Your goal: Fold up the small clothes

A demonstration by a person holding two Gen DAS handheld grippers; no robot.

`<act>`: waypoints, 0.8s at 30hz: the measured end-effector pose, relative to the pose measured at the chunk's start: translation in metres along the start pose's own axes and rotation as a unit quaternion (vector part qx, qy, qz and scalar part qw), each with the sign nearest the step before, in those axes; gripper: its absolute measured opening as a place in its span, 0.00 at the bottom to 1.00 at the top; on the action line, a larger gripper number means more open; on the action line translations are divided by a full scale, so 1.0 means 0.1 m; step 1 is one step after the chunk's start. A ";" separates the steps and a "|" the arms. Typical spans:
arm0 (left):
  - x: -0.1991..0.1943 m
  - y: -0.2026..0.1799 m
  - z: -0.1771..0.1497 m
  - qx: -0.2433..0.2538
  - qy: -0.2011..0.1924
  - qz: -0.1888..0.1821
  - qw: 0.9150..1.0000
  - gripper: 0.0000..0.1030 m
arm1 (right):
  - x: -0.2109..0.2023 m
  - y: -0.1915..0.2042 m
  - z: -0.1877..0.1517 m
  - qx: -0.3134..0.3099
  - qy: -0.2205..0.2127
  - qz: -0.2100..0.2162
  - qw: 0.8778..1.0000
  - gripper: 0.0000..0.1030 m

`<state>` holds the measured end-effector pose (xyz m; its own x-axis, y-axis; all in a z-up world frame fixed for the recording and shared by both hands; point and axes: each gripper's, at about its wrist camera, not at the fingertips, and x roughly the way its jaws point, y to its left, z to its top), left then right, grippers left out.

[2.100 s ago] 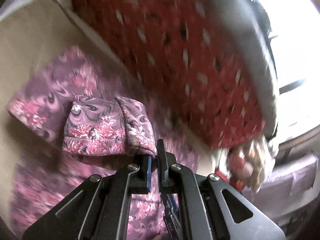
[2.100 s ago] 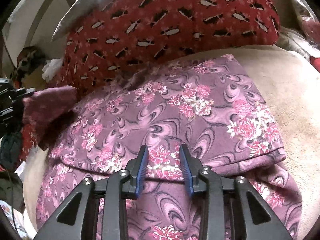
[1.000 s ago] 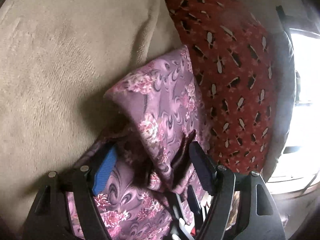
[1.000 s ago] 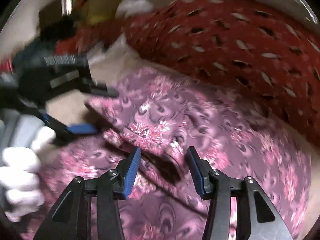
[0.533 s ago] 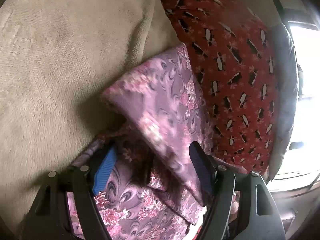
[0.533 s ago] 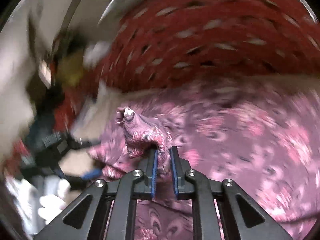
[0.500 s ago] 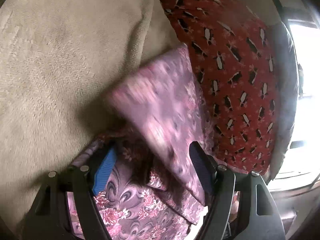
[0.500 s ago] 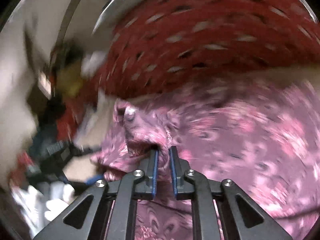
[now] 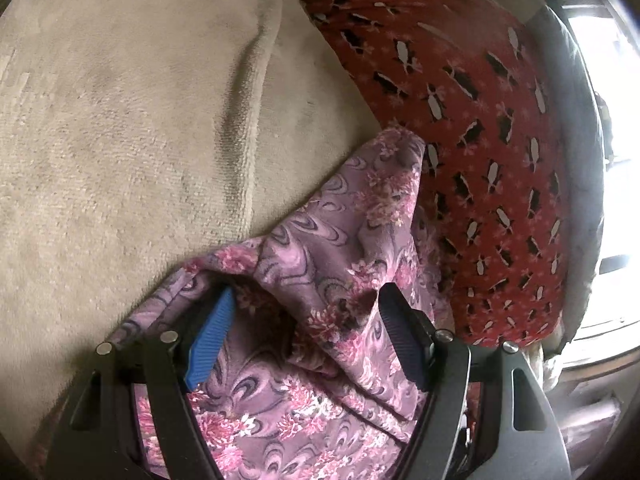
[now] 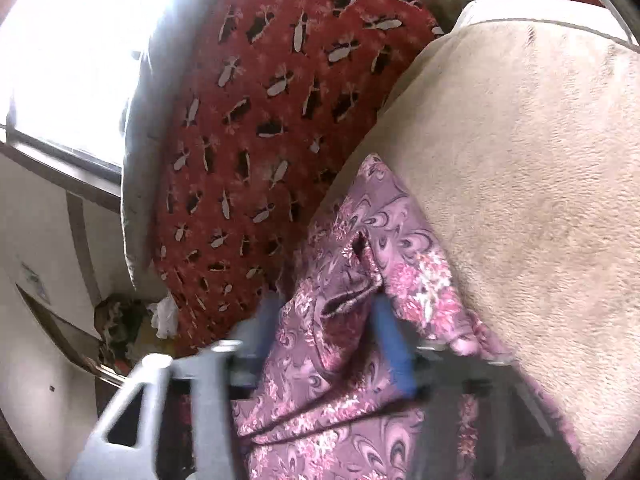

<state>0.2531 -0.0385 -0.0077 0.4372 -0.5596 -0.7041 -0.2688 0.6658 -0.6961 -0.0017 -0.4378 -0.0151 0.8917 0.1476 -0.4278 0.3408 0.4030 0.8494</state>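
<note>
A purple garment with pink flowers (image 9: 344, 240) lies on a beige plush blanket (image 9: 120, 120), partly folded over itself. My left gripper (image 9: 306, 332) is open, its jaws wide apart on either side of a raised fold of the garment, gripping nothing. In the right wrist view the same garment (image 10: 360, 288) lies bunched with a small cuff opening on top. My right gripper (image 10: 328, 328) is blurred by motion; its jaws stand apart around that bunched fold.
A red cushion with a black and white print (image 9: 460, 100) leans against the garment's far edge; it also shows in the right wrist view (image 10: 272, 112). A bright window (image 10: 80, 40) lies behind it. Clutter (image 10: 132, 320) sits on the floor beside the bed.
My right gripper was shut on a pinch of the garment half a second ago; now its jaws are apart and the fabric lies down. The fold in front of my left gripper has dropped lower.
</note>
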 end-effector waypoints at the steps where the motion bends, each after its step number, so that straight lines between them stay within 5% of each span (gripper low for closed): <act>1: 0.00 -0.01 0.00 0.001 0.000 -0.001 1.000 0.70 | 0.08 0.03 -0.01 -0.008 0.012 -0.007 1.000 0.59; 4: 0.01 -0.01 -0.02 0.004 0.002 -0.004 1.000 0.70 | 0.35 0.14 -0.03 -0.048 0.053 -0.055 0.996 0.58; 5: 0.00 0.00 -0.02 0.004 0.002 -0.003 1.000 0.70 | 0.42 0.20 -0.04 -0.067 0.060 -0.072 0.993 0.46; 6: 0.00 0.00 -0.01 0.004 0.001 -0.004 1.000 0.70 | 0.46 0.25 -0.02 -0.085 0.065 -0.072 0.992 0.10; 7: 0.00 0.00 -0.01 0.003 0.000 -0.004 1.000 0.70 | 0.50 0.34 0.01 -0.103 0.079 -0.050 0.990 0.07; 12: 0.00 0.01 0.00 -0.001 -0.005 0.002 1.000 0.70 | 0.09 0.49 0.09 -0.135 0.020 0.011 0.991 0.06; 14: 0.01 0.01 0.00 0.001 -0.005 0.009 1.000 0.70 | 0.02 0.32 0.18 -0.124 0.005 -0.025 0.992 0.06; 17: 0.01 -0.01 -0.03 0.007 -0.007 0.016 1.000 0.70 | 0.08 -0.14 0.25 -0.083 0.043 -0.108 0.990 0.06; 24: 0.07 -0.15 -0.17 0.054 -0.023 0.060 0.996 0.70 | -0.12 0.19 0.17 -0.148 0.004 -0.065 0.987 0.07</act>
<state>0.2458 -0.0610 -0.0043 0.4470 -0.4504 -0.7729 -0.2295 0.7774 -0.5857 -0.0006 -0.4477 0.0112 0.8434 0.0850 -0.5305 0.3482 0.6655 0.6602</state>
